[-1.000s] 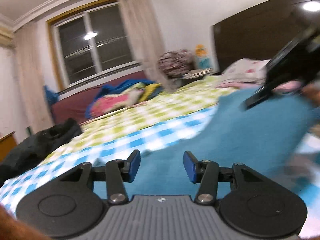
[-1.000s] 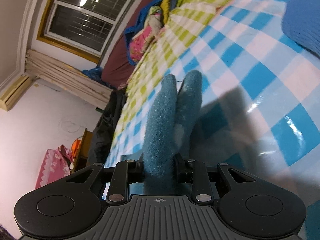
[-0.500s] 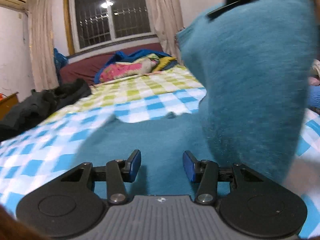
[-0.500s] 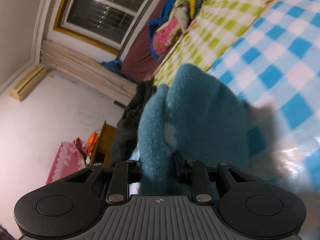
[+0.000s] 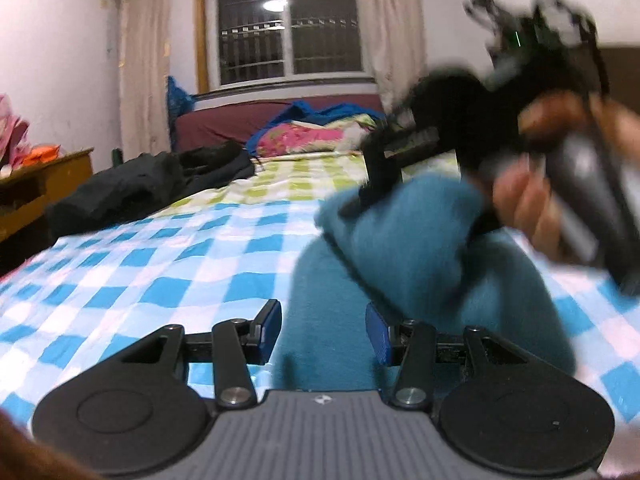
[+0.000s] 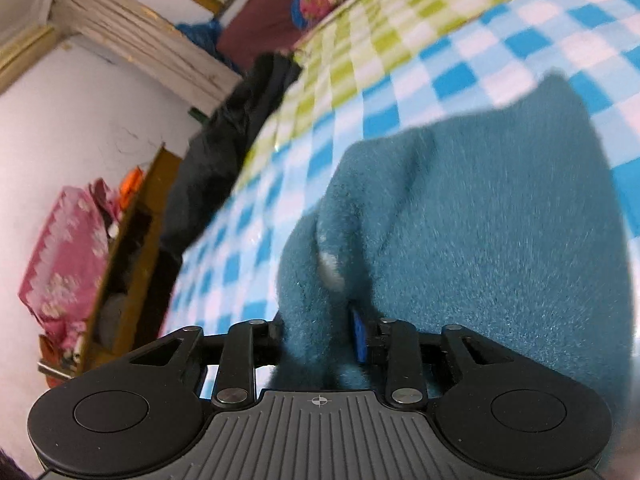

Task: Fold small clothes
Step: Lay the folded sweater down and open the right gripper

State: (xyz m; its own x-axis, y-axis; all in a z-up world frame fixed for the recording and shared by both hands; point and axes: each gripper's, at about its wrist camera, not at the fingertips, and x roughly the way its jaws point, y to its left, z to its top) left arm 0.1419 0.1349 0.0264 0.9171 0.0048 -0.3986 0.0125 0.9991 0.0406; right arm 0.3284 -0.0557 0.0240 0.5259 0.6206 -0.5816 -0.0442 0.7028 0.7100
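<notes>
A fuzzy teal garment (image 5: 420,280) lies on the blue-checked bed sheet (image 5: 160,272). My left gripper (image 5: 323,330) is open and empty, its blue pads just over the garment's near edge. My right gripper (image 6: 320,332) is shut on a bunched fold of the teal garment (image 6: 500,240). In the left wrist view the right gripper (image 5: 352,210), blurred and held by a hand, presses that fold down onto the rest of the garment. The right gripper's left pad is hidden by the cloth.
A black jacket (image 5: 152,184) lies at the bed's far left edge. A wooden cabinet (image 5: 36,192) stands left of the bed. Pink and blue bedding (image 5: 308,136) is piled by a maroon headboard under the window. The sheet turns green-checked (image 6: 372,40) farther away.
My right gripper has carried the garment's edge from held high down and across onto the rest of the garment, doubling it over. My left gripper stayed open and turned left.
</notes>
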